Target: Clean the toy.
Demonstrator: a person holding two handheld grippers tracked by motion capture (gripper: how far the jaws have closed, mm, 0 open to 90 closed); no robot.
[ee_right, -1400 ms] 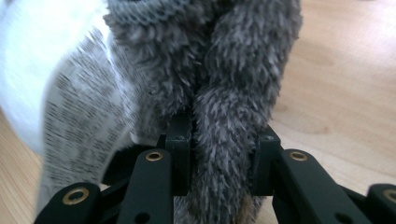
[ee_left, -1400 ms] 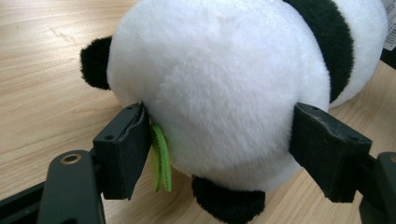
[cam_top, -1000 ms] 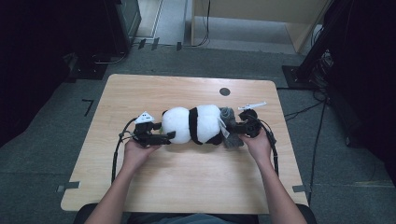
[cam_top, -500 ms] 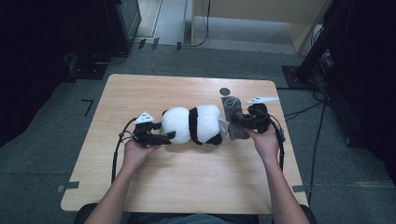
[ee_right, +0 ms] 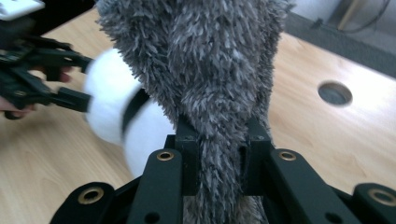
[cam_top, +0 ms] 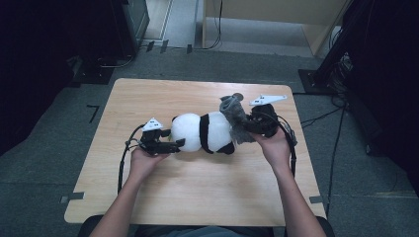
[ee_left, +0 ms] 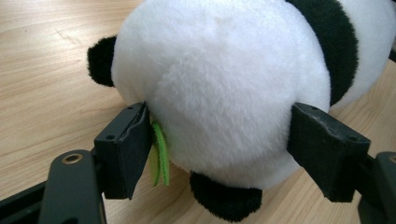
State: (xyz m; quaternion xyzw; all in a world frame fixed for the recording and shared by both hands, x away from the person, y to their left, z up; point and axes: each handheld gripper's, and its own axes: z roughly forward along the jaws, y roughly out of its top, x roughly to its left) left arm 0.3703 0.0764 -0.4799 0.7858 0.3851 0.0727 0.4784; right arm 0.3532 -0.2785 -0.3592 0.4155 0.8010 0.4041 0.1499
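A black-and-white panda plush point(cam_top: 205, 132) lies on its side in the middle of the wooden table point(cam_top: 197, 197). My left gripper point(cam_top: 173, 144) clamps the plush's round white end point(ee_left: 224, 79) between its two jaws, and a small green felt leaf point(ee_left: 160, 151) sits against the left jaw. My right gripper point(cam_top: 245, 126) is at the plush's other end, shut on a shaggy grey cloth point(cam_top: 232, 111). In the right gripper view the grey cloth point(ee_right: 210, 60) rises upright from between the jaws of the right gripper point(ee_right: 219, 135), with the panda point(ee_right: 116, 112) behind it.
A round cable hole point(ee_right: 335, 93) sits in the tabletop near the far edge, just beyond the grey cloth. Cables trail from both grippers across the table. Dark equipment and more cables stand on the floor around the table.
My right gripper has risen and moved slightly toward the far edge, pulling the grey cloth up off the panda's end. The left gripper and the panda have stayed in place.
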